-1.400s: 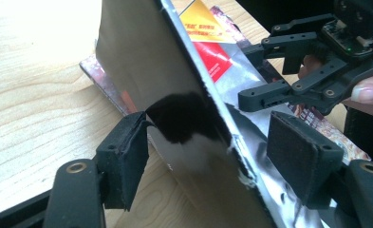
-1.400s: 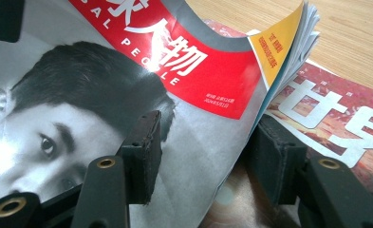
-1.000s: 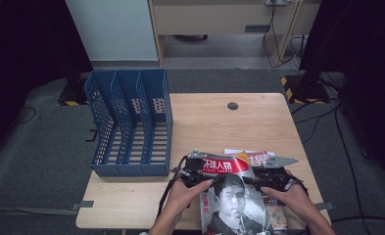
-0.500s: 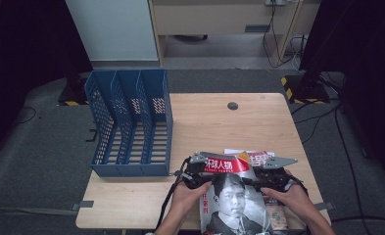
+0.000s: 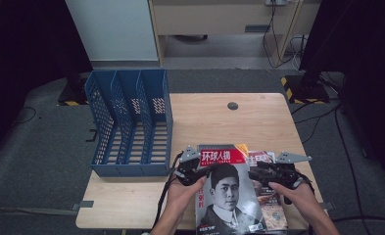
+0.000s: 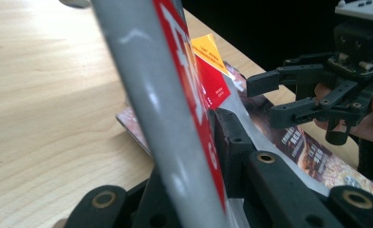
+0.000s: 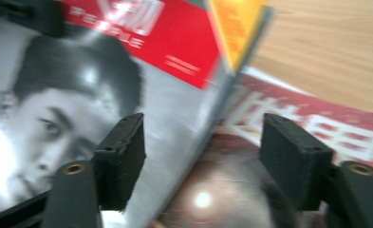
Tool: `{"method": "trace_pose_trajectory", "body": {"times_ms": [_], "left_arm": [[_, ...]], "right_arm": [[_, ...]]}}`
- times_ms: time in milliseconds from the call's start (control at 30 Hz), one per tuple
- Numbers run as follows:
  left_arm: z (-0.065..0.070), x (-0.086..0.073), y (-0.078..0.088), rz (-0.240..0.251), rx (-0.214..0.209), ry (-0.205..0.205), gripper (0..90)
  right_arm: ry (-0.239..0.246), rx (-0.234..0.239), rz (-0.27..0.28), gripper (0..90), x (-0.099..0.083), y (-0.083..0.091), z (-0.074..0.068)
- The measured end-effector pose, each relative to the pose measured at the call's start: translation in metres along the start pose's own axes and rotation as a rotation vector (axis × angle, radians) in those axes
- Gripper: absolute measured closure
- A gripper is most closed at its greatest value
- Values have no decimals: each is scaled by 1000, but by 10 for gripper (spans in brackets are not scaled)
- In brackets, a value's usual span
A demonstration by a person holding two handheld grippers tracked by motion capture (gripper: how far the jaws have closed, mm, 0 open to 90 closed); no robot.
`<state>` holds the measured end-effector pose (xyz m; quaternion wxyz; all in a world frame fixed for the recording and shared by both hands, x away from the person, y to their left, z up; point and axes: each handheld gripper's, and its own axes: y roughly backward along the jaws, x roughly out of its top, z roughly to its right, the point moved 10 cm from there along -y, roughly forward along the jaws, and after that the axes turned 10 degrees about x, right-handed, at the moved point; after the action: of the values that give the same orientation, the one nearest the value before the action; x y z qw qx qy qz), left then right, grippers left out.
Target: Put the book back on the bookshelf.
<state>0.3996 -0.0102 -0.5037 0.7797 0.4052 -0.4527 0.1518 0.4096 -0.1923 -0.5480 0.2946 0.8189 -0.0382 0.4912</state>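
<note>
Two magazines are lying at the near edge of a light wooden table (image 5: 258, 122), and one blue file rack (image 5: 131, 127) with three slots is standing well off to the left of both pairs of tongs. The top magazine (image 5: 227, 196), red-bannered with a black-and-white portrait on its cover, is sitting between the two tongs. The second magazine (image 5: 268, 196) is lying under it, its red title strip and a brownish cover showing just beneath the right tongs (image 5: 254, 172).

Two hands are coming in from the near side, one on each tool. The left hand (image 5: 182, 191) is holding the left tongs (image 5: 205, 169) level and pointing inward; they have just been closing and are now clamped on the left edge of the top magazine, whose cover is rising steeply between the pads in the left gripper view. The right hand (image 5: 295, 193) is holding its tongs level, pointing back toward the left ones. These have just been opening and are standing apart around the magazine's right edge; the pads seem to be clear of the paper, though the close view is blurred.
</note>
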Motion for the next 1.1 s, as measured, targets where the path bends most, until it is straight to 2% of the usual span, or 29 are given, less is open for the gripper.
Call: {"method": "trace_pose_trajectory", "body": {"times_ms": [33, 133, 233, 367, 600, 733, 767, 833, 1100], "left_arm": [[0, 0, 0, 0, 0, 0, 829], [-2, 10, 9, 42, 15, -6, 834], [-2, 19, 17, 78, 21, -18, 840], [-3, 30, 28, 121, 37, -33, 851], [-7, 47, 48, 183, 55, -52, 864], [-8, 57, 59, 221, 59, -61, 866], [-8, 57, 59, 221, 59, -61, 866], [-7, 65, 69, 255, 55, -74, 866], [-5, 78, 86, 303, 55, -89, 867]], "right_arm": [[1, -29, 2, 284, 1, 2, 4], [4, -140, -8, 227, -1, 7, 18], [7, -224, 6, 205, 1, 15, 30], [-15, -299, -6, 198, -3, 24, 44], [-80, -384, -67, 196, -18, 32, 62], [-119, -417, -53, 194, -20, 40, 70], [-119, -417, -53, 194, -20, 40, 70], [-122, -428, -50, 209, -20, 43, 73], [-113, -450, -53, 239, -21, 47, 76]]}}
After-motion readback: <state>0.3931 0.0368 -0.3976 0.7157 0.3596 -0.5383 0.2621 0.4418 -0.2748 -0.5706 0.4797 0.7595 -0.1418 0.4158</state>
